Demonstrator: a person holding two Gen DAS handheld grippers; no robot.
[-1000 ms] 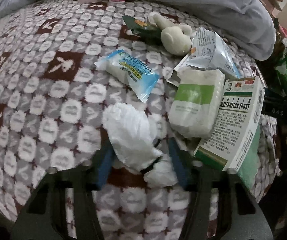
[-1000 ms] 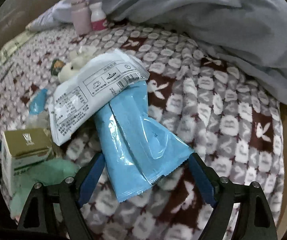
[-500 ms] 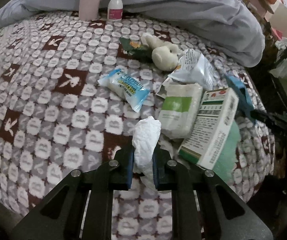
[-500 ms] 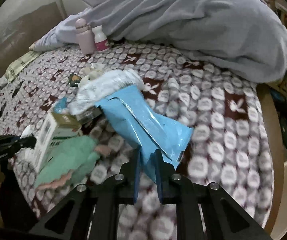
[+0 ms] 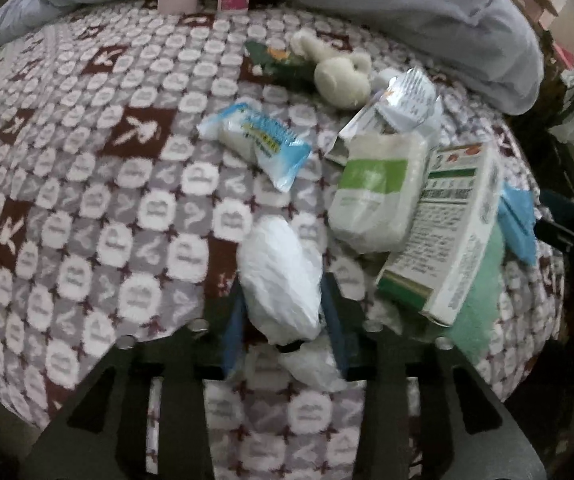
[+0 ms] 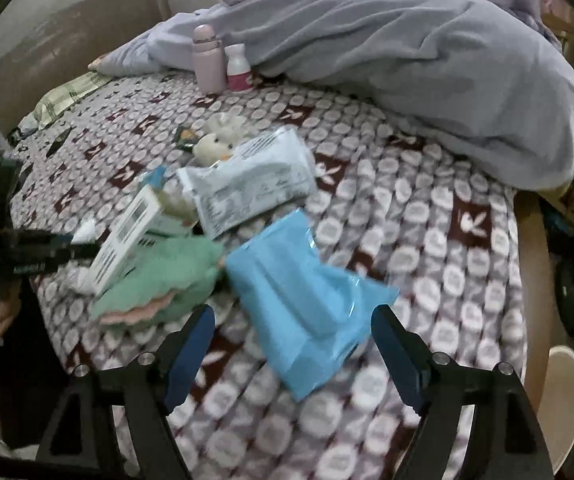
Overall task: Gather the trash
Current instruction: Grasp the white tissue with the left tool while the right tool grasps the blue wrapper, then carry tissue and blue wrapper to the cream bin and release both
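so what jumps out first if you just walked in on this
A heap of trash sits on the patterned blanket: a bright blue wrapper between the right gripper's open fingers and a crumpled white tissue between the left gripper's. Behind them, a grey duvet is bunched up.

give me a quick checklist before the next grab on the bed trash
1. Left gripper around the crumpled white tissue: ok. The jaws have just been opening and the tissue sits between them.
2. Left pads pressing the tissue: cannot tell, too blurred at the contact.
3. Right gripper gripping the blue wrapper: not ok. The jaws have just been opening, stand wide, and the wrapper lies between them on the blanket, untouched.
4. Blue wrapper free of other items: ok. The white printed packet lies behind it, apart.
5. Non-trash out of the grab: ok. The green plush lies left of the right jaws.
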